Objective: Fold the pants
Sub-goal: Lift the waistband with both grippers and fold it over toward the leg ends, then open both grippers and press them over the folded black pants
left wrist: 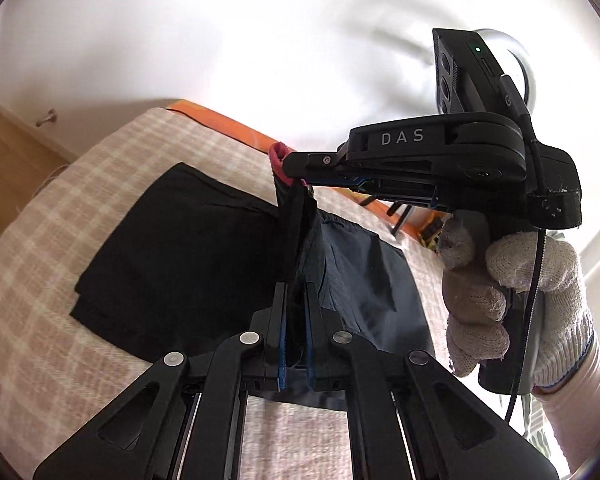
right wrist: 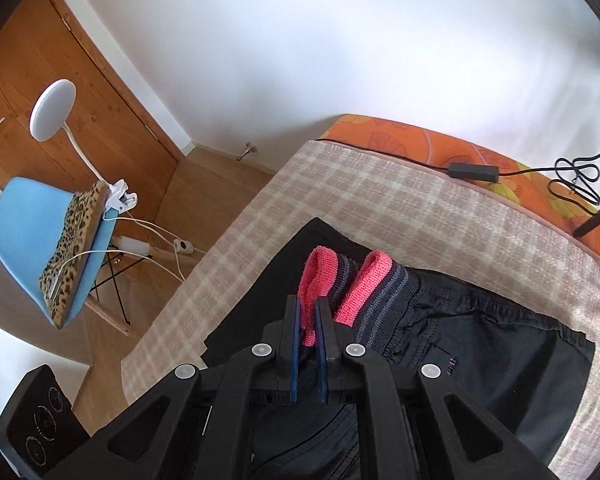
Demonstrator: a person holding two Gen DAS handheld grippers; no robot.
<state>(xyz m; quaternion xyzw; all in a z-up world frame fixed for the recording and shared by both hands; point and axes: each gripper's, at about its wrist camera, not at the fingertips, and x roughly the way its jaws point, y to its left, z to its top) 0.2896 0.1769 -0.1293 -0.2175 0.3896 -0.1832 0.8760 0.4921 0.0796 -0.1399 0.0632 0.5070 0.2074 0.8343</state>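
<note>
Closest in, left gripper (left wrist: 296, 320) angled downward, jaws clamped tight on a dark fold of the pants (left wrist: 364, 272), fabric pinched between the blue pads and rising in a taut ridge. Right gripper (right wrist: 308, 324) pitched steeper, jaws closed on the pink ribbed cuff (right wrist: 314, 276), lifted clear of the bed. Seen from the left wrist, that right gripper held out sideways in a white knit-gloved hand (left wrist: 512, 300), its tip biting the pink cuff at the top of the raised fabric. Pants dark navy, wrinkled, elastic waist with grey stripes, a second pink cuff (right wrist: 364, 284) just beside the gripped one. Rest of the garment draped on the checked bedspread (right wrist: 380, 192), beside a flat black cloth (left wrist: 172, 240). Beyond, an orange sheet (right wrist: 440, 140) with a cable adapter (right wrist: 474, 170); far left, a blue chair (right wrist: 32, 232) on the wooden floor.
</note>
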